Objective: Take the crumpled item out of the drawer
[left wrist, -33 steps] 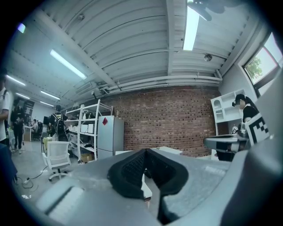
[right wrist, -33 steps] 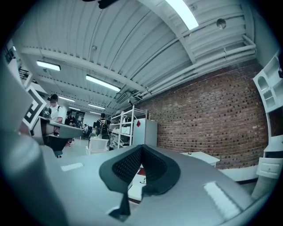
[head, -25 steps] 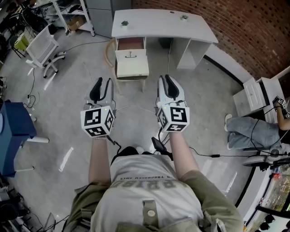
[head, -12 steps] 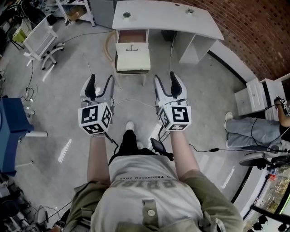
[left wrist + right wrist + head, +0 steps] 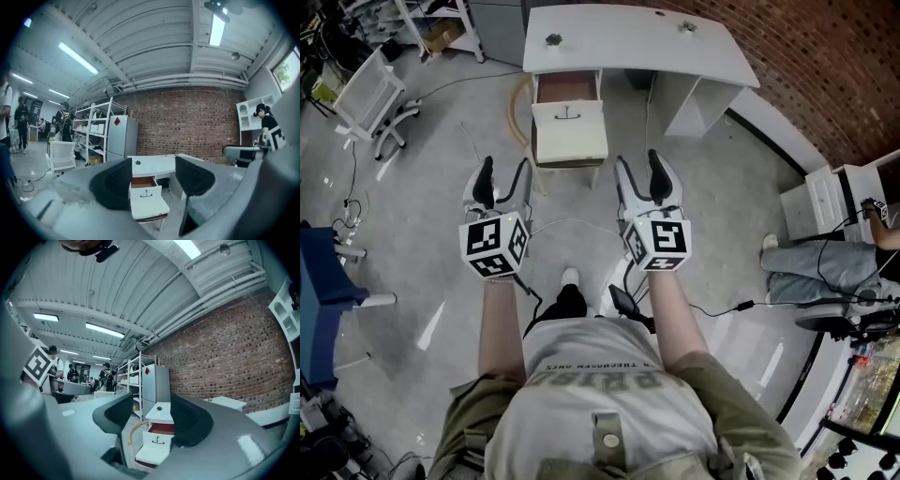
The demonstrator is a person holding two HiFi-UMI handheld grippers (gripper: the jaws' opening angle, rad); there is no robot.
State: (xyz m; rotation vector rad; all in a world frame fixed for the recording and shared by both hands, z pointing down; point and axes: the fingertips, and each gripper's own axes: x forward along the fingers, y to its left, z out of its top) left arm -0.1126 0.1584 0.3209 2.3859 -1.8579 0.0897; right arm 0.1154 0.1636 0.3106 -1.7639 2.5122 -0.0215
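Two lines of print are running across my shirt [image 5: 598,375], upside-down from here and, I think, too smeared to read. Ahead of it, my left gripper [image 5: 504,176] and right gripper [image 5: 642,173] are both hanging in the air, jaws spread wide with nothing between them. A second ago they were sitting much narrower, so I am readying them for a grasp. Well beyond, the drawer [image 5: 567,92] under the white desk [image 5: 628,42] is standing open, showing a reddish-brown inside. The crumpled item is not showing from here.
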